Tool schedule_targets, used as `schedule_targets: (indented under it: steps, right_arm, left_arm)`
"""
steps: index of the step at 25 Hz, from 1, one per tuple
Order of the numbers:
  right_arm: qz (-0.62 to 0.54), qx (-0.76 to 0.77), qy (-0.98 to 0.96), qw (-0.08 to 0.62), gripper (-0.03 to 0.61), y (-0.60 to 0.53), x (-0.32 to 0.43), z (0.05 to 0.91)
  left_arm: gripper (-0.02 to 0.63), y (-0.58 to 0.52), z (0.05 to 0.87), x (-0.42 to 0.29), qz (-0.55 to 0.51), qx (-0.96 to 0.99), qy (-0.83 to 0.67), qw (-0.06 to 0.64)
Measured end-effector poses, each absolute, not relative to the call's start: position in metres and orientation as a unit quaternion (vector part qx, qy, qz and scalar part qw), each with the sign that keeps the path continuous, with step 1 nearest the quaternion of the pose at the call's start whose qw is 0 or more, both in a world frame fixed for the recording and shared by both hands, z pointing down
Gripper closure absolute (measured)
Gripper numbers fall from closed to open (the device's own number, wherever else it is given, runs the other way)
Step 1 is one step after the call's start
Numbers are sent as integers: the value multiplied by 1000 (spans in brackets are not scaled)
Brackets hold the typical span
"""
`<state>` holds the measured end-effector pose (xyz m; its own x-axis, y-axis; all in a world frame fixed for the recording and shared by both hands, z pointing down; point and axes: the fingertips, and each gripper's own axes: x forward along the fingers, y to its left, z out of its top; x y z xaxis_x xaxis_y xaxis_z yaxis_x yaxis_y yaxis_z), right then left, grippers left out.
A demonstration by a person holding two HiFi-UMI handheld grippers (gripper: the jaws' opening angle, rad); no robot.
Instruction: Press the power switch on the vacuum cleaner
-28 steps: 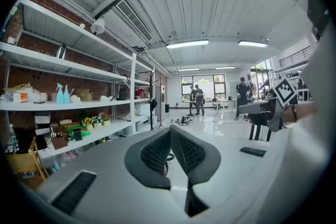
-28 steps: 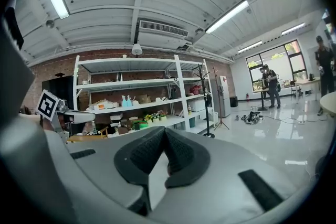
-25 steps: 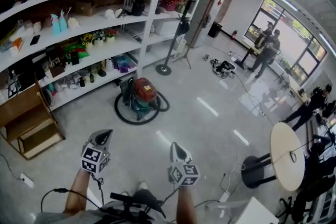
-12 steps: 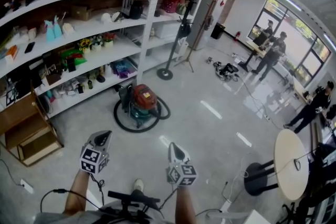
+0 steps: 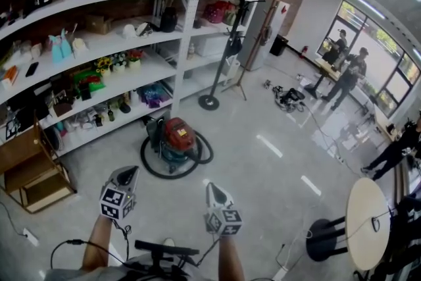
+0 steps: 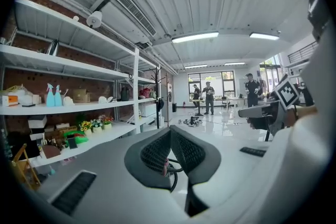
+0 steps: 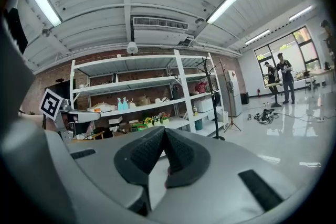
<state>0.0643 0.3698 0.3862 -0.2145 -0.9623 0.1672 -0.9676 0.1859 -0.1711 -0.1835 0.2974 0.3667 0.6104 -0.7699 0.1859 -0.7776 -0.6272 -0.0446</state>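
The vacuum cleaner (image 5: 176, 137) has a red top and a green body. It stands on the grey floor in front of the shelves, with its black hose (image 5: 152, 166) looped around it. My left gripper (image 5: 131, 172) and right gripper (image 5: 212, 187) are held side by side in the air, short of the vacuum, both pointing toward it. In the left gripper view the gripper (image 6: 169, 132) has its pads together at the tips with nothing held; a sliver of red body and black hose shows below them. The right gripper (image 7: 164, 131) is likewise shut and holds nothing. No switch is discernible.
Long white shelves (image 5: 99, 43) full of small goods run behind the vacuum. A coat stand (image 5: 227, 43) rises to its right and a wooden step stool (image 5: 29, 171) stands at the left. A round table (image 5: 367, 214) is at the right. People (image 5: 348, 72) stand by the far windows.
The vacuum now sits lower in the head view and nearer the grippers. Both grippers keep their pose and stay shut. The shoe seen below earlier is out of sight.
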Motion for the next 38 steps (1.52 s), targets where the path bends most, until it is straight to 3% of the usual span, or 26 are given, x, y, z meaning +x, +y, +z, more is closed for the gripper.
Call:
schedule_targets:
  steps: [22,38]
  right_arm:
    - [131,621,-773,16,566,274,109,399]
    - [147,625,-766,37,566,137,101,407]
  left_arm:
    - [607,200,370,-138,97,895,-435,15]
    - [607,54,370,-139,100,900,-424,20]
